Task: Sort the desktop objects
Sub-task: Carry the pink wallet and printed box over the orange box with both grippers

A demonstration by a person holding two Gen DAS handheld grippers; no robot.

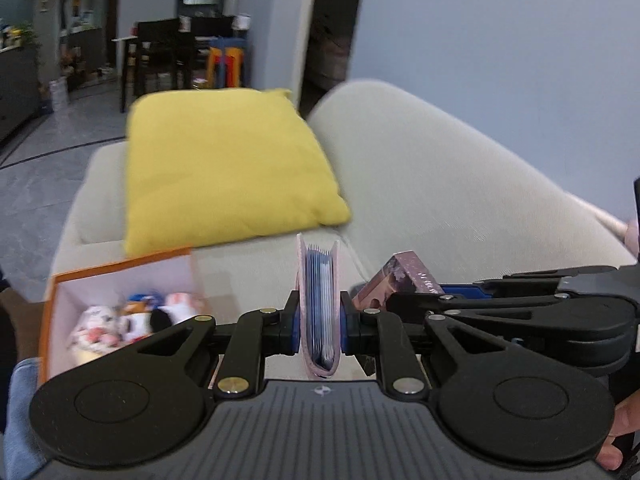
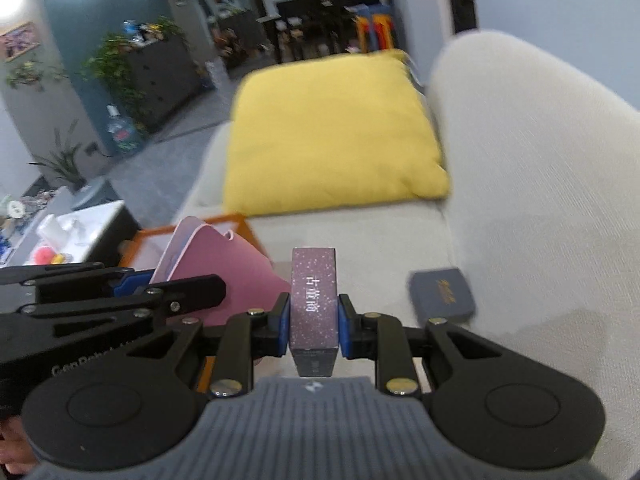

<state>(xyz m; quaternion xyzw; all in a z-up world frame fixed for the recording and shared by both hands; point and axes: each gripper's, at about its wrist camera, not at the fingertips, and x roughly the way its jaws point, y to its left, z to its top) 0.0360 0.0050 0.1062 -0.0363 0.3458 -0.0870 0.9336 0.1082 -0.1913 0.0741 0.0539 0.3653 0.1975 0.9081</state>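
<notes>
On the left sits the orange box (image 1: 120,280) with small toys inside, and the left claw (image 1: 320,326) is squeezed shut on a pink card holder (image 1: 319,312) held up above the sofa (image 1: 440,184). Beside it, the right claw (image 2: 313,322) pinches a sparkly purple box (image 2: 313,304). I think both should keep a tight, steady squeeze, carry their things over the orange box, and lower them gently without bumping.

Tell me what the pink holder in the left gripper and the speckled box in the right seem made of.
The pink card holder looks like soft matte faux leather or plastic: its cover bends round bluish sleeves, with a stitched-looking edge. The speckled purple box looks like printed cardboard, slightly glossy: sharp folded corners, flat faces, white lettering. Neither is certain.
</notes>
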